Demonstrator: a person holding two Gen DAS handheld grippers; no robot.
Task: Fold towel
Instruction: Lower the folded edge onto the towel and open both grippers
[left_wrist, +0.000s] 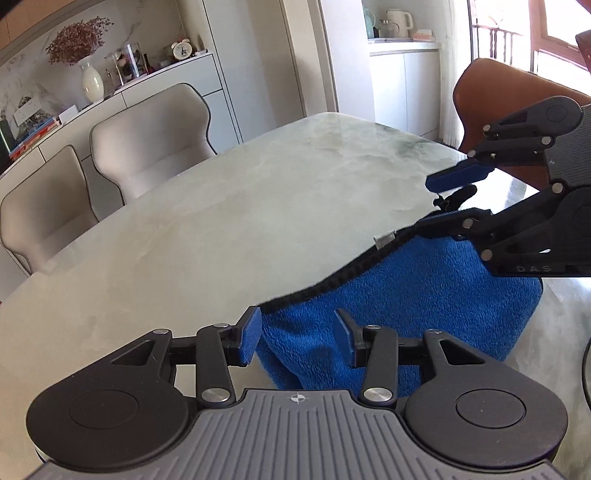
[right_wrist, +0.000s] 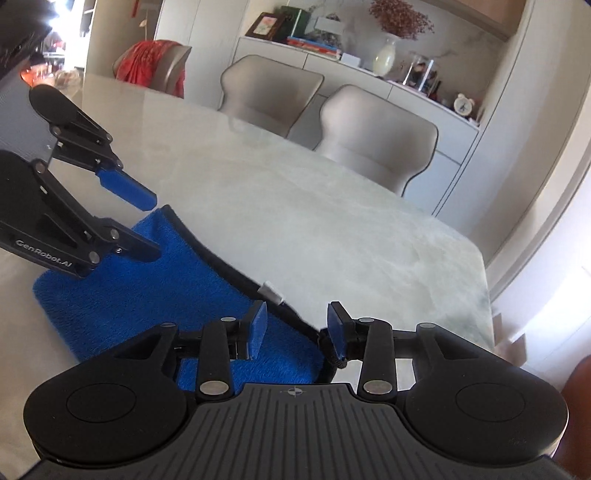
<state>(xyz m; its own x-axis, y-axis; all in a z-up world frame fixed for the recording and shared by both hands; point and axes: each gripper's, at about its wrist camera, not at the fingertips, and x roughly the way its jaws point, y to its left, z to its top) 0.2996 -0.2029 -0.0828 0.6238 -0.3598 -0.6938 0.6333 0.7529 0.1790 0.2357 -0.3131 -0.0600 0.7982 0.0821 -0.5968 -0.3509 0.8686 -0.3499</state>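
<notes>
Marble fills the scene, a pale grey-green polished tabletop (left_wrist: 229, 206) stretching away under both cameras, and nothing else sits on it apart from the cloth. Around it stand two cream upholstered dining chairs (left_wrist: 155, 136) on the far side, a rust-brown leather chair (left_wrist: 517, 96) at the end nearest the bright window, and behind them a long white sideboard (right_wrist: 369, 74) carrying a cream vase of dried reddish flowers (right_wrist: 384, 55), books, picture frames and a small alarm clock (right_wrist: 463, 105). Down at the near edge lies the fluffy royal-blue towel with black stitched trim (left_wrist: 424, 295), already doubled over on the table, its trimmed edge running diagonally and a small white label (right_wrist: 271, 290) poking out from that edge. The left gripper (left_wrist: 297, 338) hovers at one end of the cloth, blue-padded fingers spread wide, the towel's corner lying between them but not pinched. The right gripper (right_wrist: 297, 328) is at the opposite end, likewise spread apart, straddling the black trim, one finger over the blue pile and the other just past the edge over bare marble. Seen from the left camera, the right tool's lower finger sits low at the trim; whether it touches is hard to tell.
</notes>
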